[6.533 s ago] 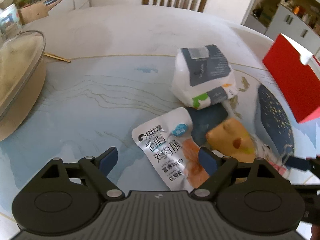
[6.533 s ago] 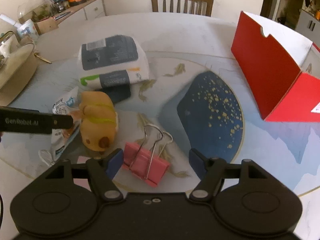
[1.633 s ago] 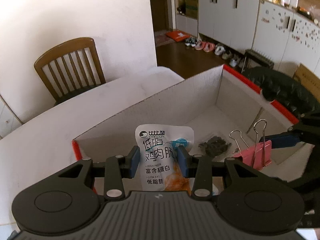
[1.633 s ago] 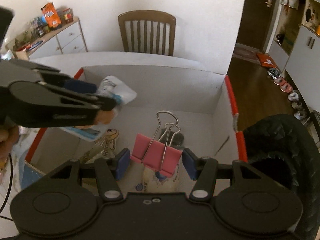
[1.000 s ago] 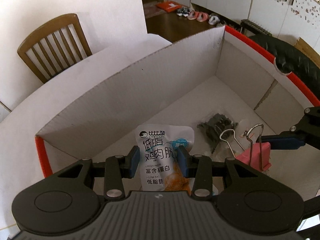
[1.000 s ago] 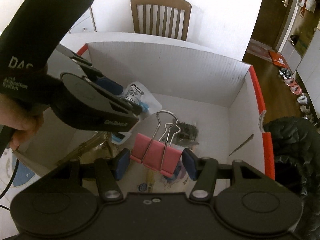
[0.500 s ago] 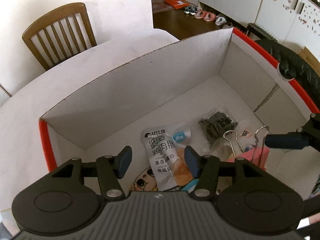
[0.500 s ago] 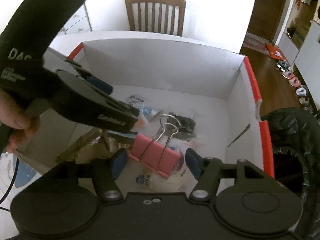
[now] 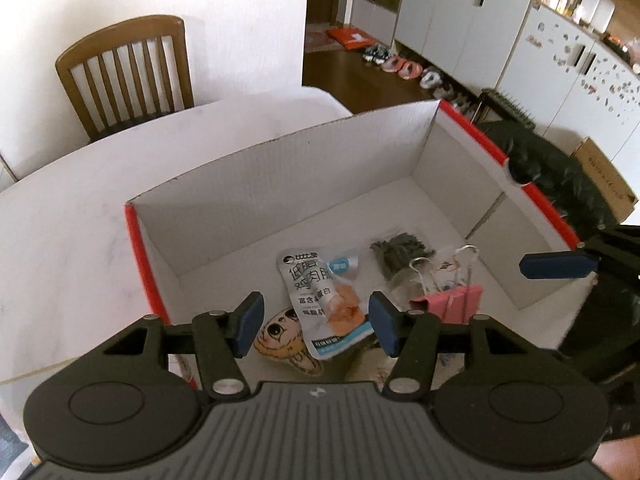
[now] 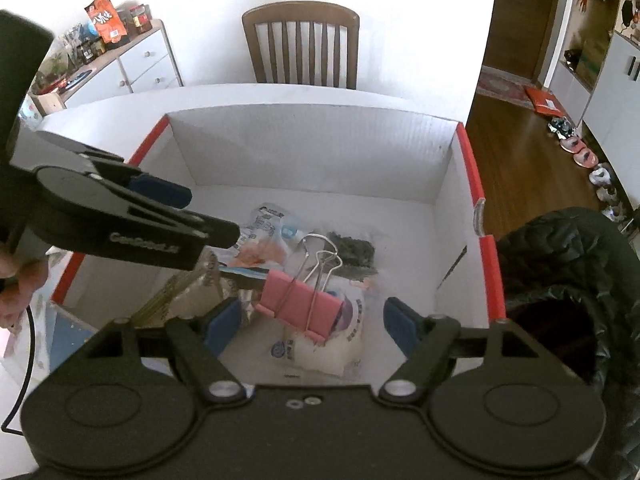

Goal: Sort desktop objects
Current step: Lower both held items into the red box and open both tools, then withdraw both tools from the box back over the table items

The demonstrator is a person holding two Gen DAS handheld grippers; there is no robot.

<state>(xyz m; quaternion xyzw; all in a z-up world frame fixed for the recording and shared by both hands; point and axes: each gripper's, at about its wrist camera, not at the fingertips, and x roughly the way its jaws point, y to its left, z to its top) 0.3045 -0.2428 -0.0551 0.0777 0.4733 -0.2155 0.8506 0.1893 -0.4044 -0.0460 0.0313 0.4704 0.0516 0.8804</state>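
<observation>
The red cardboard box (image 9: 138, 240) with white inside walls (image 10: 320, 152) stands open below both grippers. The silver snack pouch (image 9: 320, 300) lies on the box floor, also in the right wrist view (image 10: 264, 236). The pink binder clip (image 9: 452, 302) lies loose in the box (image 10: 300, 304). My left gripper (image 9: 316, 326) is open and empty above the pouch. My right gripper (image 10: 310, 326) is open and empty above the clip.
In the box lie a dark dried-herb bag (image 9: 400, 252), a white packet (image 10: 320, 348) and a cartoon-face item (image 9: 286, 340). A wooden chair (image 10: 300, 44) stands behind the white table (image 9: 80, 208). A black jacket (image 10: 580, 280) lies to the box's right.
Both grippers opened and rose. The pouch dropped from the left gripper and the pink clip from the right gripper onto the things in the box.
</observation>
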